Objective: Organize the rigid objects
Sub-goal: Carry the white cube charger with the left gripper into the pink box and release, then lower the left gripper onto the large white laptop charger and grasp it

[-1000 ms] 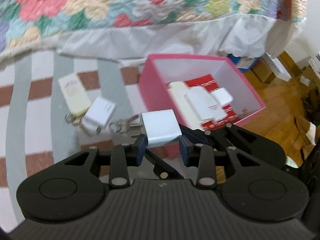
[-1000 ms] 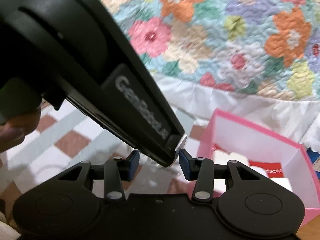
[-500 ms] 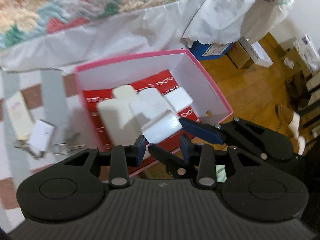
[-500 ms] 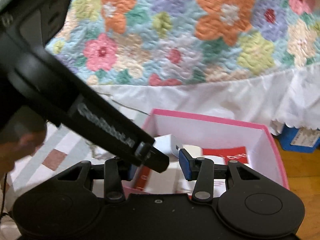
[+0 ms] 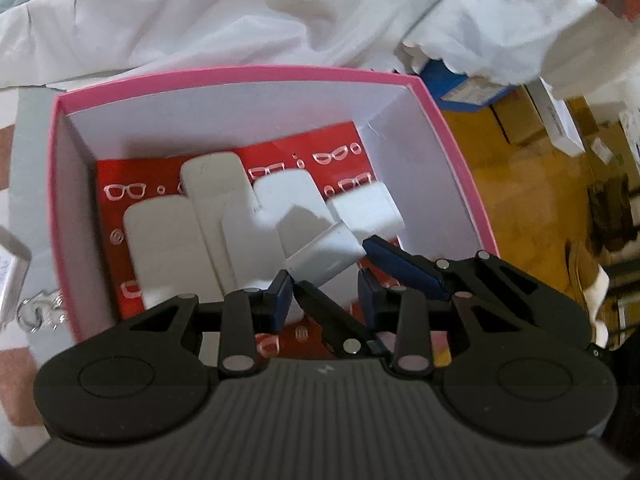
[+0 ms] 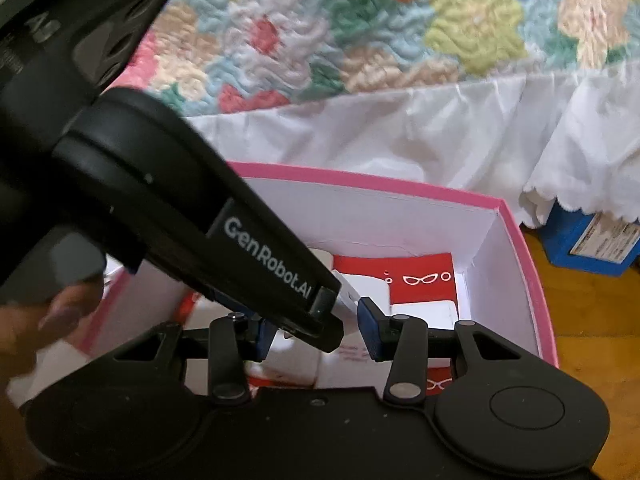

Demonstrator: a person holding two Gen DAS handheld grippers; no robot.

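A pink box (image 5: 240, 72) with white walls and a red glasses-print lining sits open on the floor. Several white chargers and blocks (image 5: 168, 240) lie inside it. A small white charger block (image 5: 324, 254) hangs over the box's near right part. My left gripper (image 5: 323, 300) is shut on it at the fingertips. My right gripper (image 5: 332, 263) comes in from the right, and its blue pad and second finger press the block's ends. In the right wrist view the left gripper's black body (image 6: 240, 248) crosses my right gripper (image 6: 316, 332), with the block (image 6: 349, 292) showing at its tip.
A bunch of keys (image 5: 40, 312) and a white item (image 5: 12, 272) lie on the rug left of the box. The bed's white skirt (image 5: 240, 12) and floral quilt (image 6: 360, 40) stand behind. A blue box (image 6: 588, 240) and cartons sit on the wooden floor (image 5: 520, 200) to the right. A hand (image 6: 52, 316) holds the left gripper.
Both grippers have carried the white block together from over the rug by the keys to over the inside of the pink box. The keys have slid to the left edge of the view.
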